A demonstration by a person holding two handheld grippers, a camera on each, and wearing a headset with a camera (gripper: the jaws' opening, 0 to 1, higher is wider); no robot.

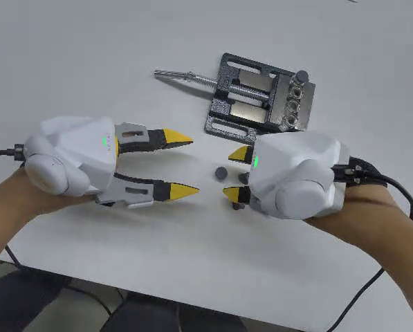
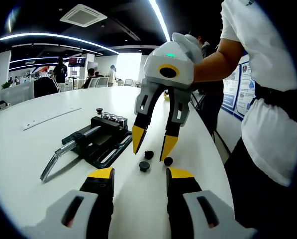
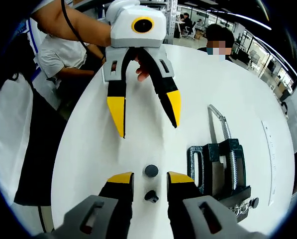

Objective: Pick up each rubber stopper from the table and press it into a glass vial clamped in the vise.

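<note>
We are sizing up a loose rubber stopper (image 3: 151, 195).
It is lying on the bench (image 1: 192, 235) near the vise (image 1: 261, 97), between the released jaws of our right claw (image 1: 228, 173); our left claw (image 1: 192, 164) is gaping empty. We are judging it light, squashy and grippy, best pinched across its wider head.

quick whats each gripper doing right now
left gripper: open, holding nothing
right gripper: open, jaws either side of a rubber stopper, not gripping it
</note>
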